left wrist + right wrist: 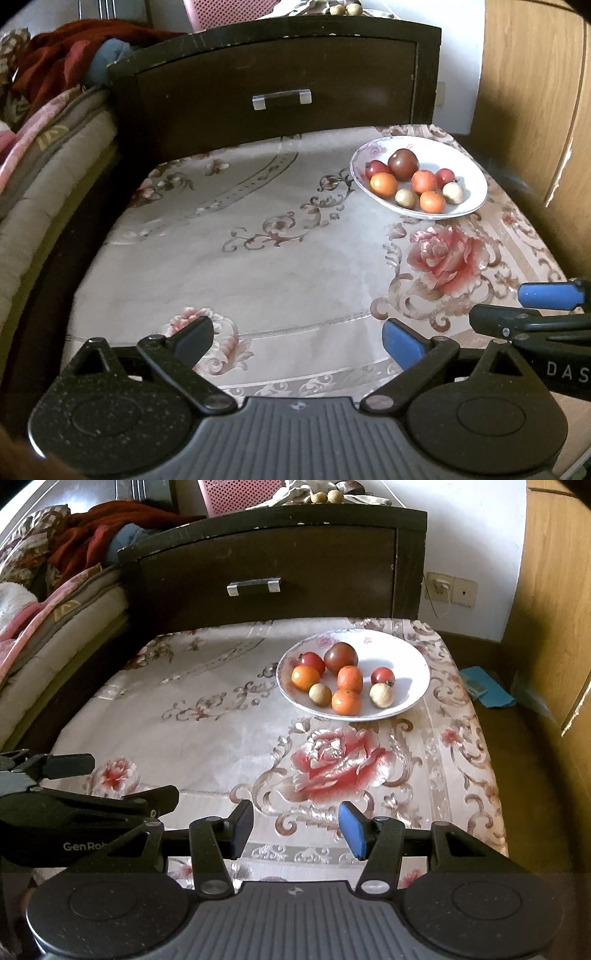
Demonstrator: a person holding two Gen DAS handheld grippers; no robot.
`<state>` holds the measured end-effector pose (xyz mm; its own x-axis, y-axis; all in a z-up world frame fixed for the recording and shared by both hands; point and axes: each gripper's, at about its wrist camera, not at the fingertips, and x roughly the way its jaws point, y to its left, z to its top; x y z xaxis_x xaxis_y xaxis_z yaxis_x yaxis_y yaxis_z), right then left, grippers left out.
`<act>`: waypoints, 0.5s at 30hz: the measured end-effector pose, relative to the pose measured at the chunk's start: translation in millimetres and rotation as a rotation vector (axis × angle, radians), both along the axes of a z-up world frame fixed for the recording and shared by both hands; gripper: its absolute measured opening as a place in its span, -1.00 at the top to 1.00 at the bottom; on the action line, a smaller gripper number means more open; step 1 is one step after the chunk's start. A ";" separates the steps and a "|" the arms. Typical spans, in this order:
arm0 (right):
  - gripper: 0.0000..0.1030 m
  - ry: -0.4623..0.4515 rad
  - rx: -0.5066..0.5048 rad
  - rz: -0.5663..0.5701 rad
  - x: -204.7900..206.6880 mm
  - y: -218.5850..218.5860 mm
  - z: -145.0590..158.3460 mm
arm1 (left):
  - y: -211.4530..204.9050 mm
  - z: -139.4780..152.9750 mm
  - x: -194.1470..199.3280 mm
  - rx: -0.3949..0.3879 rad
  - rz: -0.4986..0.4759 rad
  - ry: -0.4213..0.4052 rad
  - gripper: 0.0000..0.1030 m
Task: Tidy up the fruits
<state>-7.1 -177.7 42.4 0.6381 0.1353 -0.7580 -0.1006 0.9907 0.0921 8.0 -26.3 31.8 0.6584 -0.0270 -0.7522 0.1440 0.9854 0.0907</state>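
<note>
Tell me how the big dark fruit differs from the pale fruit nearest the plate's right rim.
The dark fruit is the largest on the plate; the pale fruit is much smaller. The dark fruit is glossy brownish-red, the pale fruit dull beige. The dark fruit sits farther back, the pale fruit nearer the front. Both are round.

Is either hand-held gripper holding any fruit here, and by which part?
Nothing is held. The left hand-held gripper and right hand-held gripper are both open and empty; all fruit sits in the plate.

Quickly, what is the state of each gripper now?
Left gripper: open, holding nothing.
Right gripper: open, holding nothing.
</note>
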 end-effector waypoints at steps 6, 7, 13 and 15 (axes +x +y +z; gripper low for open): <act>0.09 0.007 0.000 0.000 -5.8 2.7 -1.4 | 3.5 -0.2 -4.4 -0.014 0.011 0.013 -1.00; 0.09 0.007 0.000 0.000 -6.3 3.1 -1.5 | 3.5 0.3 -5.2 -0.013 0.012 0.011 -1.00; 0.09 0.000 0.005 0.002 -10.5 5.4 -0.5 | 5.1 0.7 -6.5 -0.017 0.018 0.015 -1.00; 0.09 -0.001 0.004 0.002 -11.1 5.9 -0.5 | 4.9 0.5 -6.9 -0.013 0.017 0.014 -1.00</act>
<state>-18.2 -171.7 41.9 0.6382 0.1399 -0.7571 -0.1027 0.9900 0.0963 1.1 -21.5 32.3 0.6485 -0.0252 -0.7608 0.1280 0.9888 0.0763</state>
